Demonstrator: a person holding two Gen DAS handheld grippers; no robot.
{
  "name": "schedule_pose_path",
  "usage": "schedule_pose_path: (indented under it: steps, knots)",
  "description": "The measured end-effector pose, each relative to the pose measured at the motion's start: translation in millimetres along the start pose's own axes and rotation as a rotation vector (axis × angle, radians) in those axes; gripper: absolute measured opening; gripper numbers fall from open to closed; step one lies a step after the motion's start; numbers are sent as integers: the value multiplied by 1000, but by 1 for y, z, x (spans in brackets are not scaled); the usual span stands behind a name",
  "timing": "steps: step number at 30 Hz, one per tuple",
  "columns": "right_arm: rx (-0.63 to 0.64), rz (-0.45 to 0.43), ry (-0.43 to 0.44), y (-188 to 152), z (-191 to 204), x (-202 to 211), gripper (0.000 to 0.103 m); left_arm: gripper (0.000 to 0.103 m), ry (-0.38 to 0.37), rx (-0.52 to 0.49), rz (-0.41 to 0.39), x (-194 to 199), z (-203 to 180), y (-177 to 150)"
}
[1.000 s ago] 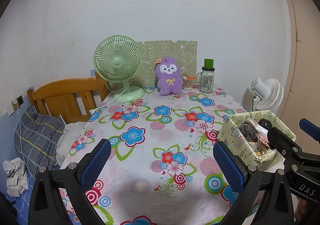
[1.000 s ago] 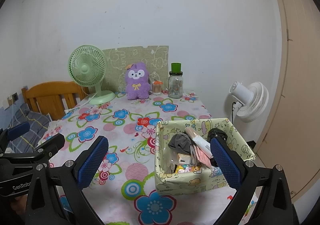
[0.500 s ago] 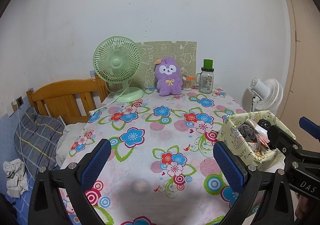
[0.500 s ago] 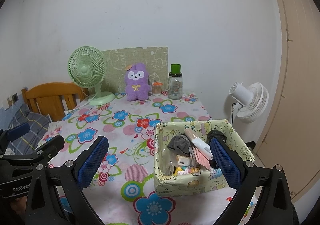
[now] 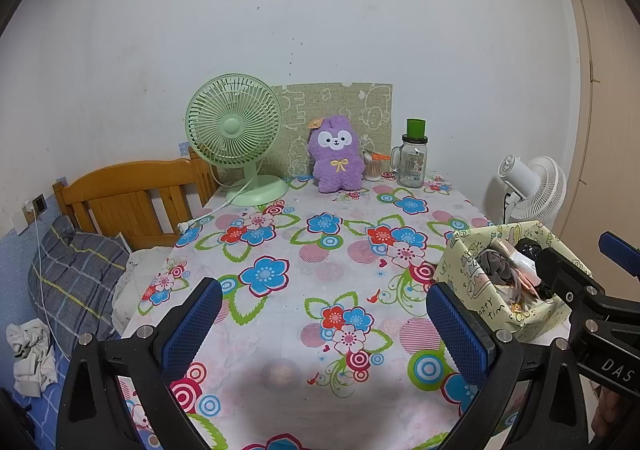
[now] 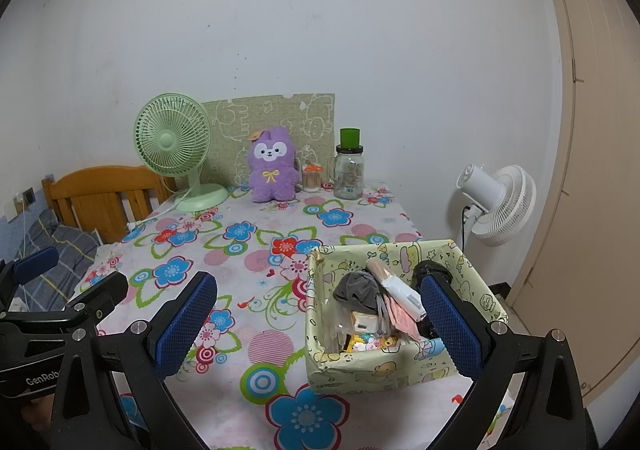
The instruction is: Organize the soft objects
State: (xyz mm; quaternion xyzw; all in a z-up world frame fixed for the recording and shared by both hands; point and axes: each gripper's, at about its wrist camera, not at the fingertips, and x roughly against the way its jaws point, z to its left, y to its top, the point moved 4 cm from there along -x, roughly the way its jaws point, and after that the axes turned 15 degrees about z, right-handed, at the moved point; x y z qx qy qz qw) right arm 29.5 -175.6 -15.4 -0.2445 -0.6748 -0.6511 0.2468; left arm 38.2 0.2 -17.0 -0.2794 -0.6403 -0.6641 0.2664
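A purple plush toy (image 5: 337, 159) (image 6: 273, 167) sits upright at the far edge of the flowered table (image 5: 320, 266). A pale yellow patterned fabric box (image 6: 404, 364) (image 5: 480, 290) stands at the table's near right, holding a grey pouch (image 6: 356, 292), a white-pink packet and small items. My left gripper (image 5: 326, 326) is open and empty above the near table. My right gripper (image 6: 318, 324) is open and empty, its right finger over the box.
A green desk fan (image 5: 236, 138) with its cord, a glass jar with a green lid (image 5: 414, 160) and a small cup stand at the back by a patterned board. A white floor fan (image 6: 496, 204) is right, a wooden bed (image 5: 124, 198) left.
Both grippers have drawn back slightly and risen a little; the box sits a bit lower and farther in the views. Jaws stay open.
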Motion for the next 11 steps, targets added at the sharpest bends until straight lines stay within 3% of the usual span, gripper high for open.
schedule_pose_path:
  steps: [11]
  knots:
    - [0, 2, 1, 1, 0, 0, 103, 103, 2, -4, 2, 0, -1, 0]
